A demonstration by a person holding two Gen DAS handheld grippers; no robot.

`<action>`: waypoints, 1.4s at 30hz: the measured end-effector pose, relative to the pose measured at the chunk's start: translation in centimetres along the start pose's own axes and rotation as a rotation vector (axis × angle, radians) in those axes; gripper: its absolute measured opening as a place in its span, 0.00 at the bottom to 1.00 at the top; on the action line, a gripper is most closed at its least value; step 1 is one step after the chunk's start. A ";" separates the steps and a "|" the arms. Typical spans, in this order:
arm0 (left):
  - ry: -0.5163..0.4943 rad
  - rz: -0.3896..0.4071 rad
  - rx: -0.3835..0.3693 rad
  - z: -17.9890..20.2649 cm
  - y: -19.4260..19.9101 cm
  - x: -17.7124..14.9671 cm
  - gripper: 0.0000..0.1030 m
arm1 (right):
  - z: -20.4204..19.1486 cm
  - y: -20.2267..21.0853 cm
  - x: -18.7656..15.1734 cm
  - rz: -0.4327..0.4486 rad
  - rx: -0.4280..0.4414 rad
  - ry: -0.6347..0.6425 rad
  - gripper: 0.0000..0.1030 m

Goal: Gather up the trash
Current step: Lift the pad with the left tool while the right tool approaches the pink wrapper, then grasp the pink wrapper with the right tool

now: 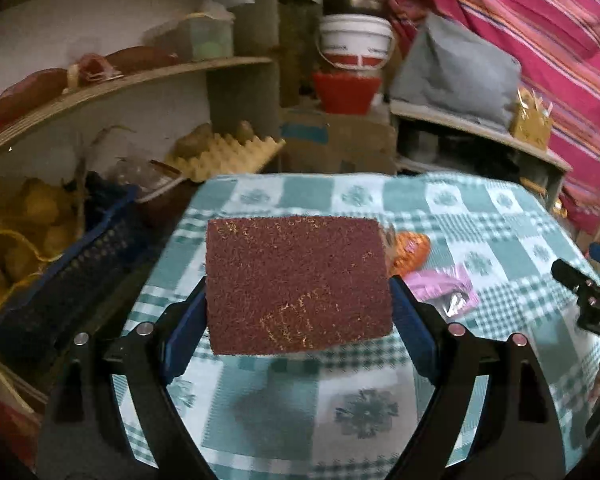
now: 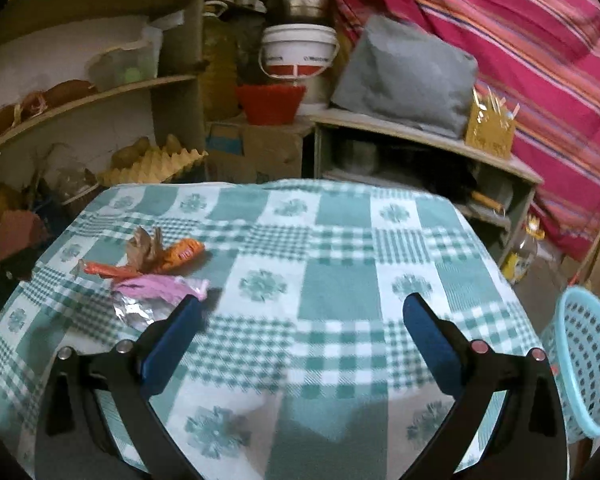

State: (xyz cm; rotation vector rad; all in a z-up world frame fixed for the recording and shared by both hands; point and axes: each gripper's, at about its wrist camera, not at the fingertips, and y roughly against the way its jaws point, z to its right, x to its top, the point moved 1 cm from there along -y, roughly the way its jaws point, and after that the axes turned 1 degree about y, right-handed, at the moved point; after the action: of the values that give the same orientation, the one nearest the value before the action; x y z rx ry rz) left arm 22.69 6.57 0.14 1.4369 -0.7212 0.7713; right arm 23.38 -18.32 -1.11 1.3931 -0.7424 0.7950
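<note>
My left gripper (image 1: 298,288) is shut on a dark red-brown scouring pad (image 1: 296,280), its blue pads pressing both sides, and holds it above the checked tablecloth (image 1: 480,208). Past the pad's right edge lie an orange wrapper (image 1: 410,250), a pink wrapper (image 1: 440,284) and a bit of silver foil (image 1: 454,304). The right wrist view shows the same heap at the left: orange wrapper (image 2: 182,254), crumpled brown paper (image 2: 144,248), pink wrapper (image 2: 160,286), foil (image 2: 134,312). My right gripper (image 2: 303,300) stands open over the cloth with nothing between its fingers, its left finger beside the pink wrapper.
A light blue mesh basket (image 2: 588,360) stands off the table's right edge. Shelves with an egg tray (image 1: 224,154) and a dark blue crate (image 1: 72,272) are on the left. A white bucket (image 2: 298,54), a grey bundle (image 2: 404,76) and a pink striped cloth (image 2: 540,60) fill the back.
</note>
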 end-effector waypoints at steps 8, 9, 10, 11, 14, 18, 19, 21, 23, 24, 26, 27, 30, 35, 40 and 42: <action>0.046 0.029 0.037 -2.3 -0.5 0.9 0.81 | -2.7 -2.0 1.6 0.002 0.070 0.009 0.96; 0.050 0.026 0.043 -2.5 -0.7 0.9 0.81 | -3.0 -2.7 1.4 -0.015 0.082 0.002 0.96; 0.048 0.022 0.050 -2.6 -1.0 0.8 0.81 | -3.3 -3.2 1.2 -0.030 0.089 -0.004 0.96; 0.045 0.020 0.057 -2.7 -1.2 0.8 0.81 | -3.5 -3.5 1.1 -0.039 0.095 -0.008 0.96; 0.038 0.019 0.078 -3.1 -1.6 0.9 0.81 | -4.3 -4.2 1.4 -0.041 0.101 -0.006 0.96; 0.058 0.012 0.081 -3.9 -2.0 0.9 0.81 | -5.4 -5.2 1.7 -0.054 0.061 0.027 0.96; 0.064 0.010 0.082 -4.1 -2.1 0.9 0.81 | -5.5 -5.5 1.7 -0.061 0.062 0.028 0.96; 0.075 0.006 0.082 -4.5 -2.3 1.0 0.81 | -5.8 -6.0 1.8 -0.076 0.069 0.025 0.95; 0.085 0.000 0.083 -4.8 -2.5 1.0 0.81 | -5.9 -6.5 2.0 -0.087 0.077 0.023 0.95; 0.091 -0.004 0.082 -5.0 -2.6 0.9 0.81 | -6.0 -6.7 2.1 -0.091 0.080 0.022 0.95; 0.093 -0.006 0.083 -5.0 -2.7 0.8 0.81 | -6.3 -7.3 2.3 -0.102 0.079 0.024 0.94; 0.093 -0.006 0.086 -5.1 -2.8 0.8 0.81 | -6.5 -7.6 2.3 -0.112 0.081 0.027 0.93; 0.101 -0.009 0.084 -5.1 -2.8 0.9 0.81 | -6.9 -9.3 2.0 -0.166 0.083 0.035 0.85; 0.092 -0.013 0.084 -4.7 -3.0 0.8 0.81 | -6.5 -12.1 0.3 -0.287 0.126 -0.022 0.73; 0.074 -0.022 0.081 -4.0 -3.3 0.8 0.81 | -8.0 -12.2 -0.6 -0.306 0.124 0.050 0.63; 0.068 -0.021 0.084 -3.8 -3.3 0.8 0.81 | -8.0 -11.9 -0.7 -0.301 0.124 0.051 0.60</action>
State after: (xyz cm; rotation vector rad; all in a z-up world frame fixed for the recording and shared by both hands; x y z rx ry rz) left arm 25.75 10.44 -1.18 1.4842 -0.6272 0.8386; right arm 32.84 -10.49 -8.53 1.5463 -0.4351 0.6443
